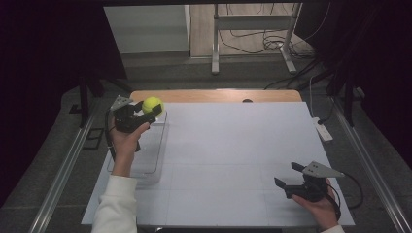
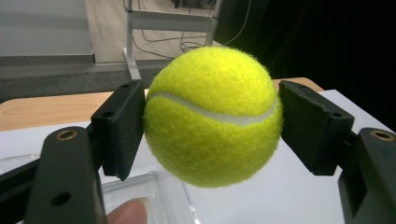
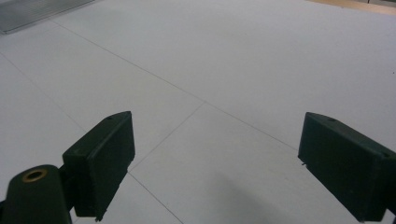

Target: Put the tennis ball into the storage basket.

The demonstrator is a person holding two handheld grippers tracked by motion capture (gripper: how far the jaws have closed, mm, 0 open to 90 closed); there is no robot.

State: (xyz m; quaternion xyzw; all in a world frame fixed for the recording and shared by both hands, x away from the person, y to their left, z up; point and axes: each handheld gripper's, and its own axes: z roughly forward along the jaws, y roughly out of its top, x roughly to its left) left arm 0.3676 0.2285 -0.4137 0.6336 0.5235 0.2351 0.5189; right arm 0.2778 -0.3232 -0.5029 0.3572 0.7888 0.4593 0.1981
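Gripping tennis ball (image 2: 212,116) above clear tray (image 1: 145,160), left gripper (image 1: 151,109).

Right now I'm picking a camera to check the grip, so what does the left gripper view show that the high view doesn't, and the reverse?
The left gripper view alone shows both pads pressed against the tennis ball and its white seam. The high view alone shows the right gripper, jaws apart over the white table, and the person's forearms. Both show the ball in the left gripper above the clear tray.
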